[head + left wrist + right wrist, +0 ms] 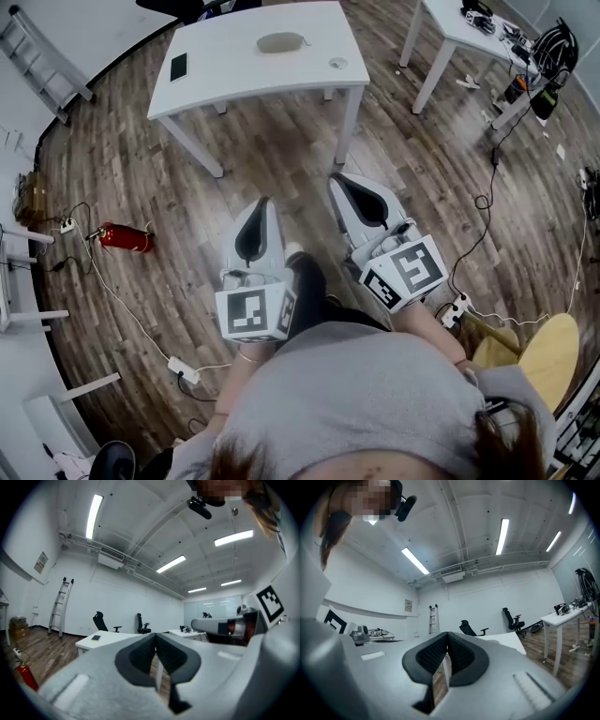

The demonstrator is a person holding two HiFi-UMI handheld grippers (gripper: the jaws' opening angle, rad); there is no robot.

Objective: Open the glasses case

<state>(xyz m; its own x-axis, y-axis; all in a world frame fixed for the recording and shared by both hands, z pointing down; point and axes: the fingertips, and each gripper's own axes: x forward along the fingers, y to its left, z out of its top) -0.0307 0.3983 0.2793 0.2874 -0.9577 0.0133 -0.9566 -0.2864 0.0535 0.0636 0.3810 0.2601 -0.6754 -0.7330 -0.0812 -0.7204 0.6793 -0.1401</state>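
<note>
Looking down from the head view, the left gripper (263, 202) and right gripper (337, 178) are held side by side, near each other, both pointing level across the wood floor (281, 159) toward a white table (234, 89). The case (282, 42) lies flat on that table, well ahead of both grippers and untouched. It sits roughly between the lines they point along, a little nearer the left one's. A phone (178, 67) sits on the table ahead and to the left of the left gripper. A small round thing (338, 63) sits straight ahead of the right gripper, near the table's edge. A red extinguisher (125, 238) lies on the floor, off to the left gripper's left. Over to the left gripper view: jaws pressed together at the tips, nothing between them, so closed and empty. Beyond them the table's corner with the phone shows ahead-left, two chairs (100, 620) and a ladder (61, 606) stand by the far wall (117, 597), and the right gripper pokes in just to its right. Now the right gripper view: jaws meeting at the tips, closed on nothing. Ahead of them is the table top, with chairs and the ladder by the wall, and a second table (567, 613) off to this gripper's right.
</note>
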